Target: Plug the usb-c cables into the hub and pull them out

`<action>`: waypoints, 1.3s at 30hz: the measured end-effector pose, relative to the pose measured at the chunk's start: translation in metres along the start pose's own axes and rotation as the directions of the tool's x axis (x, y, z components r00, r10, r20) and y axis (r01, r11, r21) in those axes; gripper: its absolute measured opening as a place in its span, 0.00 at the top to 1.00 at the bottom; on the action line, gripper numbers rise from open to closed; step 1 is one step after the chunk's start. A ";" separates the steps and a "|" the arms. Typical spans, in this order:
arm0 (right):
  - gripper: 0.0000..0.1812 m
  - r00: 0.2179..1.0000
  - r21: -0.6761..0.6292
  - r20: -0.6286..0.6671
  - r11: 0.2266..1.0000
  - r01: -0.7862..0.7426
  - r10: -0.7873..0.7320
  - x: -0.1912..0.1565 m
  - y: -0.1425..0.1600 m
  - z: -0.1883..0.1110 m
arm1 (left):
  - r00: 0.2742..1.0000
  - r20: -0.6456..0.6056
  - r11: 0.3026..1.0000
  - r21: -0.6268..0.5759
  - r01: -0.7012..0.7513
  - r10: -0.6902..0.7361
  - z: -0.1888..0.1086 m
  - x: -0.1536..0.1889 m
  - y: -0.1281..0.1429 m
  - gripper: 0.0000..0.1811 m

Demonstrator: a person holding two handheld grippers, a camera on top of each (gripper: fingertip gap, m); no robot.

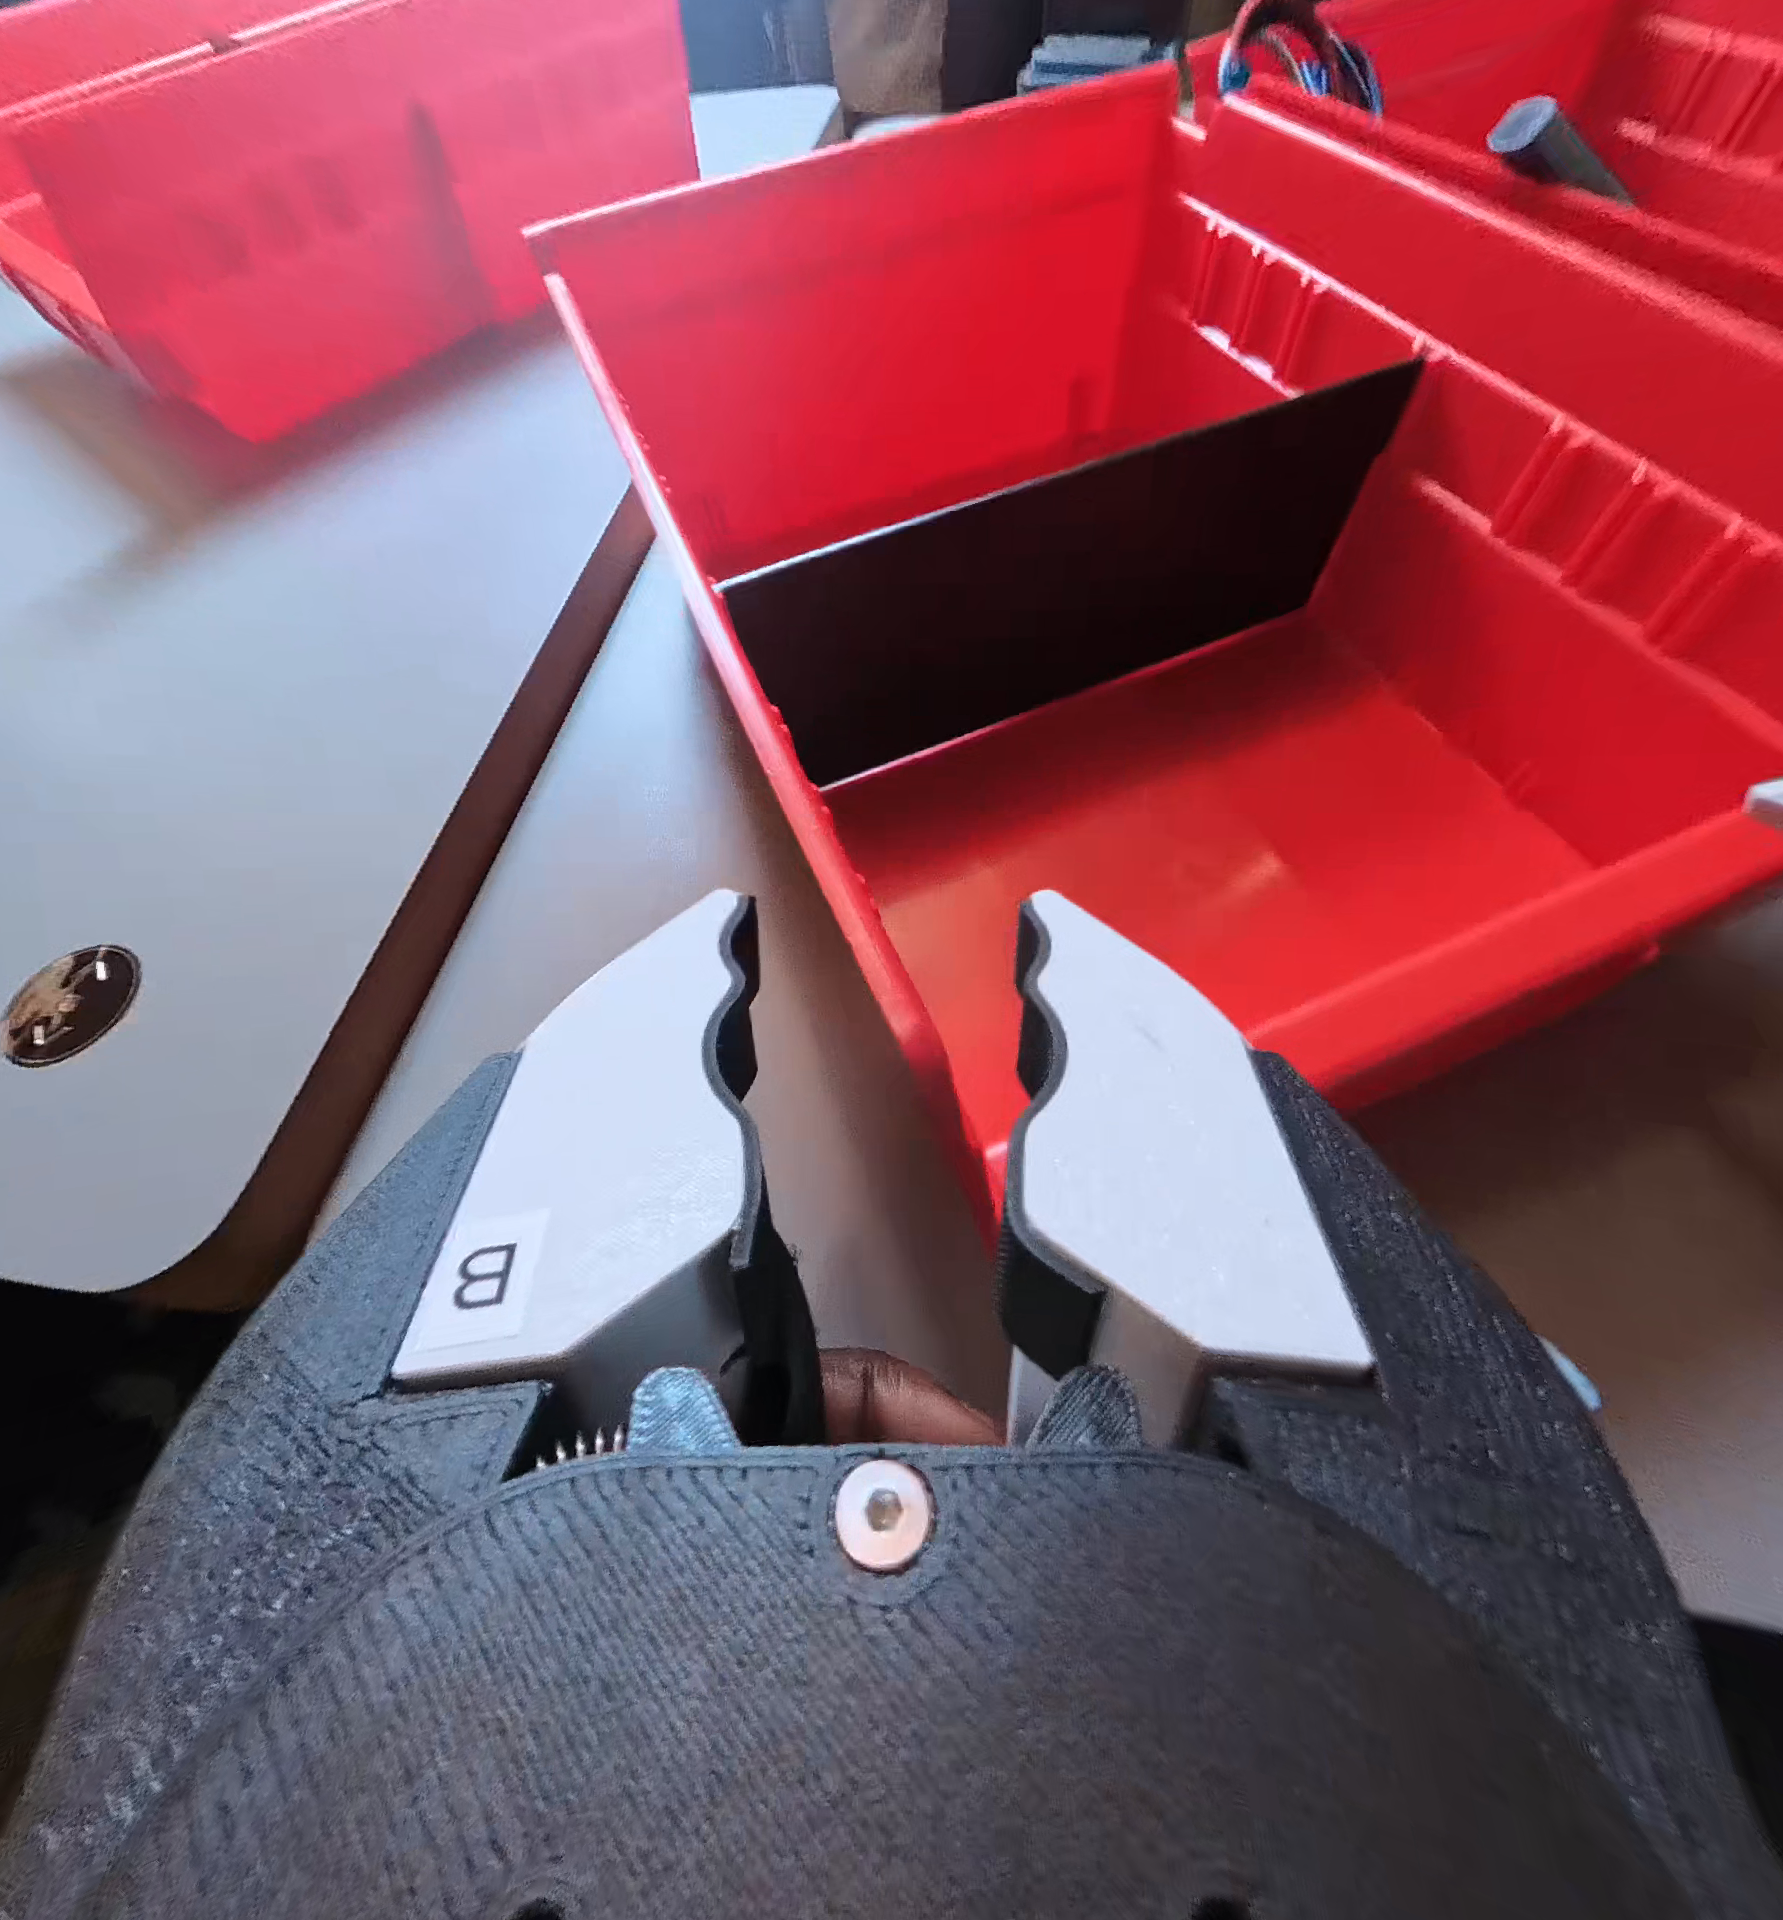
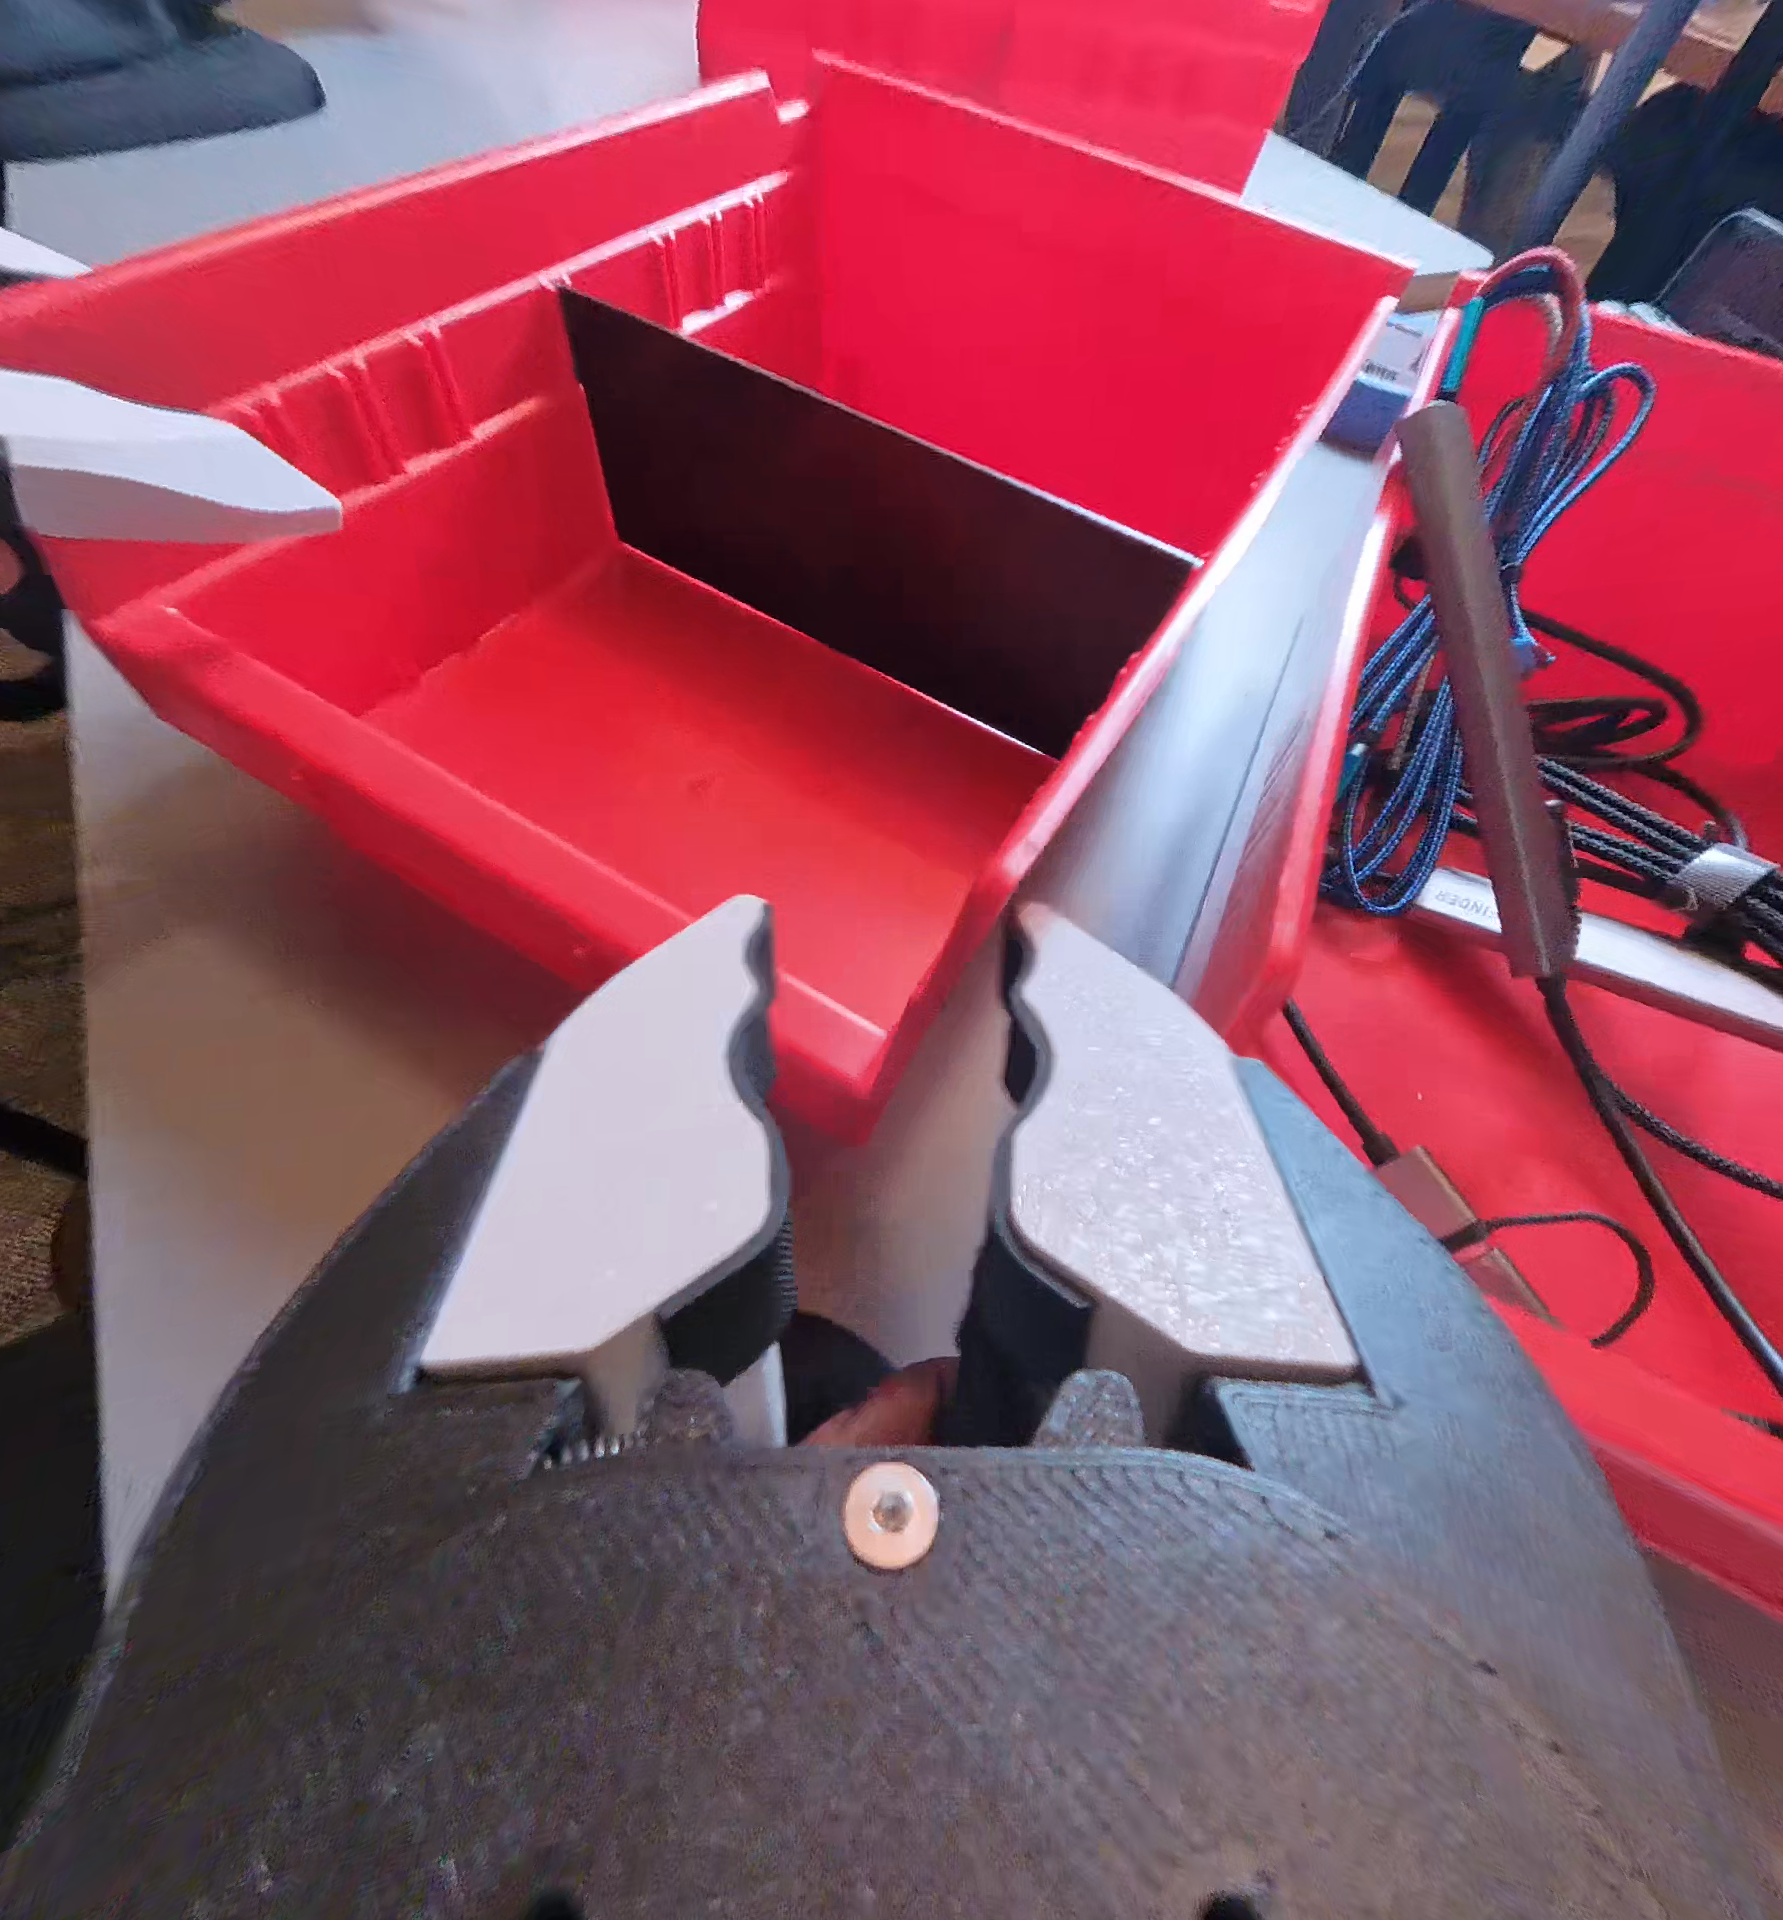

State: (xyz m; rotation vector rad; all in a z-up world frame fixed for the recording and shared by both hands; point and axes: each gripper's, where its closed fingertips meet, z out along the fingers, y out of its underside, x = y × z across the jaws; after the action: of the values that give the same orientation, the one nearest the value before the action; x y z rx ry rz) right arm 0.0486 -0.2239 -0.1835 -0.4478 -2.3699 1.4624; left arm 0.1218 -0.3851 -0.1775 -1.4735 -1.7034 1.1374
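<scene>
Both my right gripper and left gripper are parted and hold nothing, poised at the near corner of the empty red plastic bin with the black divider. The slim grey metal hub and braided blue and black usb-c cables lie right of that bin in a neighbouring red tray. I think reaching across could clip the bin's raised wall or snag the tangled loops, though the pale worktop left of it is open.

Left wrist view looks forward and down from low over the table, close to the red bin, seen from its left-front corner. Right wrist view faces the same bin from its right-front corner, equally close. Both share its black divider.
</scene>
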 end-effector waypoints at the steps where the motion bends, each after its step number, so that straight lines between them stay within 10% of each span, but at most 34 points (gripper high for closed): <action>1: 0.83 1.000 -0.029 -0.013 1.000 0.006 -0.007 0.003 0.002 0.006 | 1.000 0.006 1.000 0.011 0.019 -0.019 0.004 -0.002 0.001 0.76; 3: 0.90 0.996 -0.060 -0.050 0.996 0.072 -0.075 0.009 0.002 0.015 | 0.999 0.050 0.999 0.035 0.014 -0.016 0.011 -0.008 0.003 0.93; 10: 0.93 0.966 0.124 -0.149 0.965 0.230 -0.211 0.000 -0.044 -0.007 | 0.975 0.221 0.960 0.271 -0.069 0.007 -0.038 -0.021 -0.051 0.95; 19: 0.94 0.852 0.374 -0.492 0.841 0.391 -0.178 0.060 -0.110 -0.153 | 0.991 0.130 0.689 0.719 -0.089 -0.008 -0.112 0.069 -0.163 0.95; 25: 0.95 0.697 0.323 -0.715 0.864 0.387 -0.045 0.141 -0.064 -0.276 | 0.968 -0.235 0.598 0.790 0.135 0.092 -0.101 0.214 -0.210 0.93; 30: 0.96 0.548 0.188 -0.836 0.926 0.327 -0.023 0.206 -0.003 -0.358 | 0.866 -0.477 0.703 0.667 0.246 0.149 -0.062 0.342 -0.213 0.92; 39: 0.95 0.514 -0.019 -0.855 0.995 0.096 -0.066 0.278 0.117 -0.395 | 0.803 -0.547 0.870 0.488 0.078 0.235 0.009 0.477 -0.168 0.92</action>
State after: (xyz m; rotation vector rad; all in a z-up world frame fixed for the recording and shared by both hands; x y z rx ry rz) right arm -0.0221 0.2591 -0.0921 -0.8128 -1.5067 0.8761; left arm -0.0557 0.0768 -0.0732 -1.3767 -0.8397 0.9164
